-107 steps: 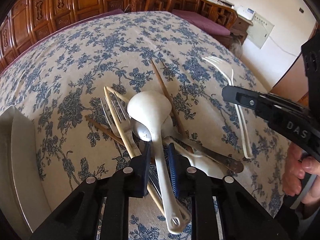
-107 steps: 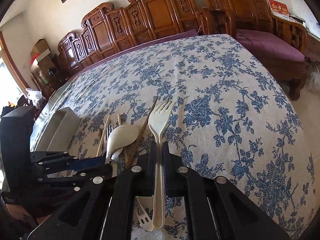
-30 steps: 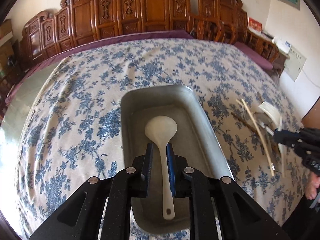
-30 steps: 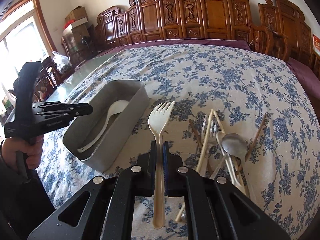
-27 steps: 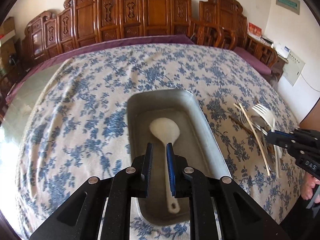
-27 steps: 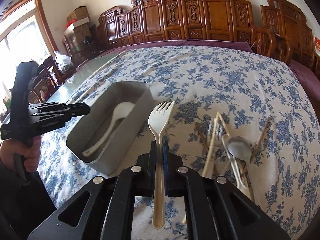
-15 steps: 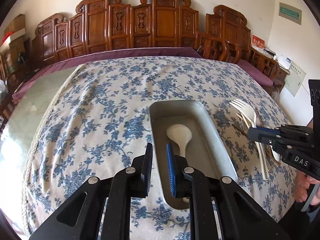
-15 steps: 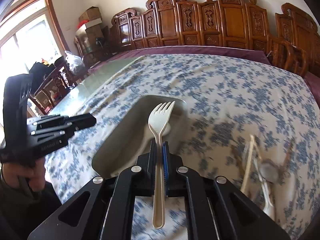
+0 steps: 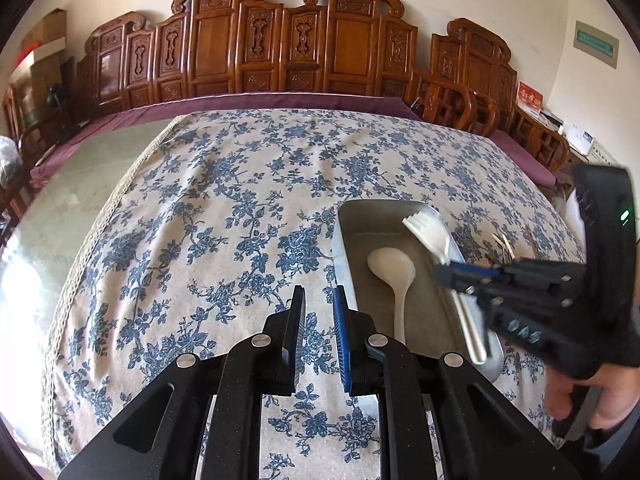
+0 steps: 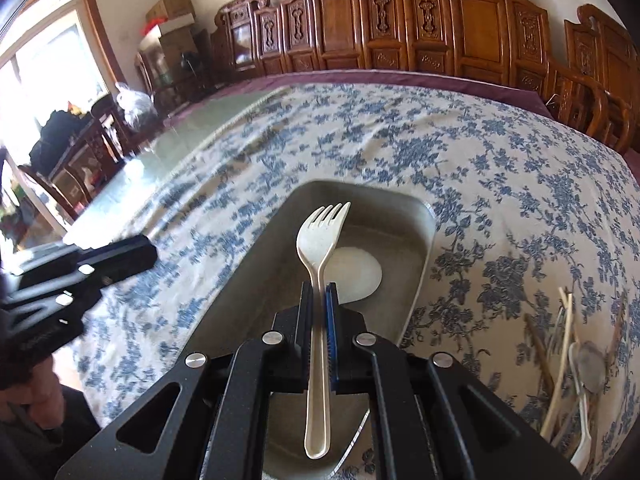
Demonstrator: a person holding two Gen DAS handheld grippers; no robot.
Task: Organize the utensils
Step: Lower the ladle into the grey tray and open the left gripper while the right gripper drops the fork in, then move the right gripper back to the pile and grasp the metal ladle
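A grey metal tray [image 9: 341,248] [image 10: 256,256] lies on the flowered cloth. Flat inside it rests a white spoon [image 9: 392,270] [image 10: 360,276]. My right gripper [image 10: 319,286] [image 9: 444,274] is shut on the handle of a white plastic fork [image 10: 320,236] [image 9: 430,236]. It holds the fork above the tray with the tines pointing forward. My left gripper [image 9: 318,292] hovers over the cloth just left of the tray. Its jaws stand a little apart and hold nothing.
A pile of loose utensils [image 10: 576,356] [image 9: 504,244], with chopsticks and a metal spoon, lies on the cloth right of the tray. Bare glass tabletop [image 9: 60,208] shows left of the cloth. Carved wooden chairs [image 9: 288,44] line the far side. A hand [image 9: 580,396] grips the right tool.
The right gripper carried the fork leftward from beside the pile to above the tray. The left gripper drew back and left off the tray, leaving the spoon lying inside.
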